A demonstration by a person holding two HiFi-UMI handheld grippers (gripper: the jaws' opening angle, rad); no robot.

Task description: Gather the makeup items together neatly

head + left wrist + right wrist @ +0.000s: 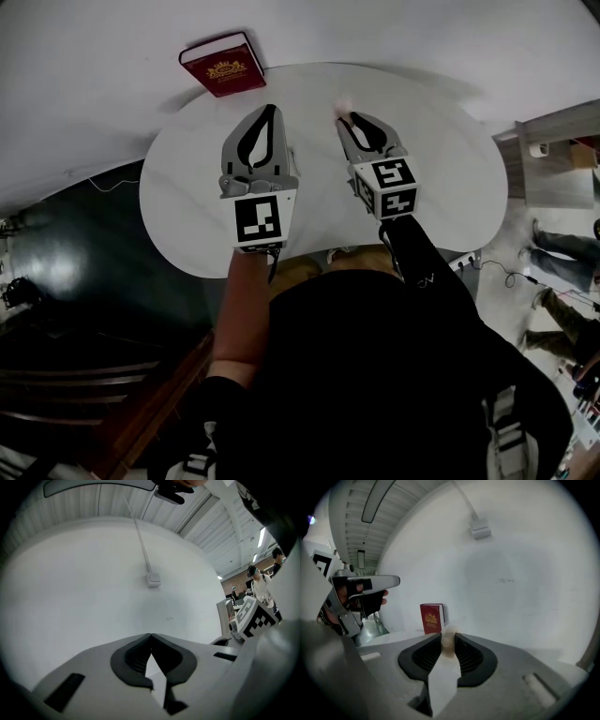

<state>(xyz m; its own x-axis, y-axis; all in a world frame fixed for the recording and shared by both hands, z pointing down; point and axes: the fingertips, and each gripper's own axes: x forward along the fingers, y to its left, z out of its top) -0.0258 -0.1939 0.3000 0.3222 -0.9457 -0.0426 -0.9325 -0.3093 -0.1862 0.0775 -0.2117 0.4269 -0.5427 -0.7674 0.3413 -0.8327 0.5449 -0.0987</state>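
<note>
Counter (pixel 450 187): white and rounded, filling the middle of the head view. Both tools hang over it, and no other makeup pieces show on it from any view.
Left gripper (pixel 270 109): out over the counter's left half, jaws pressed together tip to tip with nothing between them. It's the spare tool right now.
Right gripper (pixel 449 637): just beside its partner and tipped a little downward, jaws pinching a small thing at their very tips.
Red book (pixel 432 618): gold crest on the cover, standing upright at the counter's far edge against the white wall (pixel 525 564). It isn't makeup, so I judge it stays put.
Pale makeup item (pixel 449 645): cream-coloured, rounded on top and small, caught between the right jaws' ribbed pads and poking out just above them. It seems to be held above the counter. It is too small to say what kind of item it is.
Handling: it looks very light. The matte, rounded look suggests a soft sponge or a smooth little cap, and I can't tell which. If soft, it will squash; if smooth, it may squirt out of the tips.
Where to hold: across its middle on the ribbed pads, as now, with a gentle squeeze. Seating it deeper between the pads would be safer.
Risk: a tiny, light piece may roll or bounce, so it should be brought close to the counter before letting go.
</note>
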